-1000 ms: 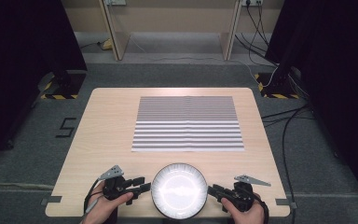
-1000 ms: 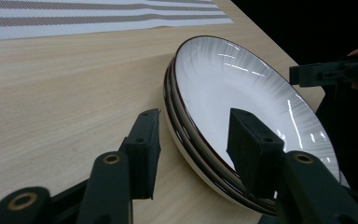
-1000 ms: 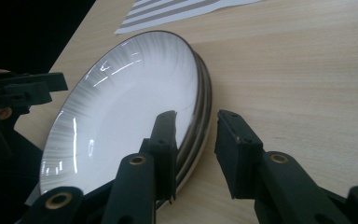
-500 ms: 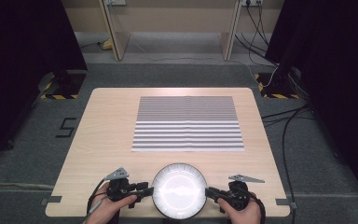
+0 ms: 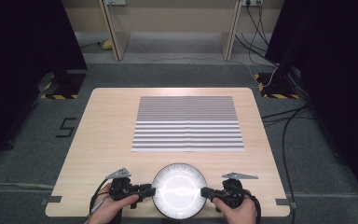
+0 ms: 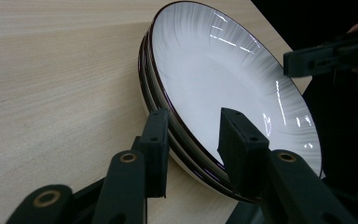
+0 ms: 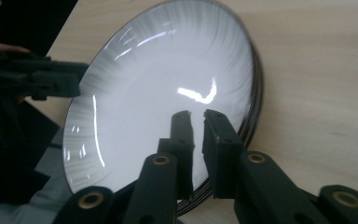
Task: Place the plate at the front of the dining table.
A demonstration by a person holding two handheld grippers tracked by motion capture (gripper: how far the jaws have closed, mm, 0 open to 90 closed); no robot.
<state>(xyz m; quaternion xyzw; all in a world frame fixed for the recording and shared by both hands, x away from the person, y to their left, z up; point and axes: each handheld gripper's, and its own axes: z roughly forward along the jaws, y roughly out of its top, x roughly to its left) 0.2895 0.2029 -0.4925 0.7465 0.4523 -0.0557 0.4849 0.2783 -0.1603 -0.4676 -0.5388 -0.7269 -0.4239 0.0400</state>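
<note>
High view, compared with a second ago: both hands have drawn in toward the stack of round white glossy plates with thin dark rims (image 5: 179, 190), which sits in the same spot at the near edge of the pale wooden bench (image 5: 98, 140), in front of the black-and-white striped rectangular mat (image 5: 188, 123).

The left gripper (image 5: 150, 190) now meets the stack's left rim, and its jaws have just been closing. In the left gripper view the left gripper (image 6: 193, 140) straddles the rim, one jaw under the stack and one over the top plate; whether the pads already press I cannot tell.

The right gripper (image 5: 205, 191) has also just been closing. In the right gripper view the right gripper (image 7: 196, 126) has its jaws nearly together, pinching the rim.

The top plate shows fine grey radial streaks and bright reflections.
</note>
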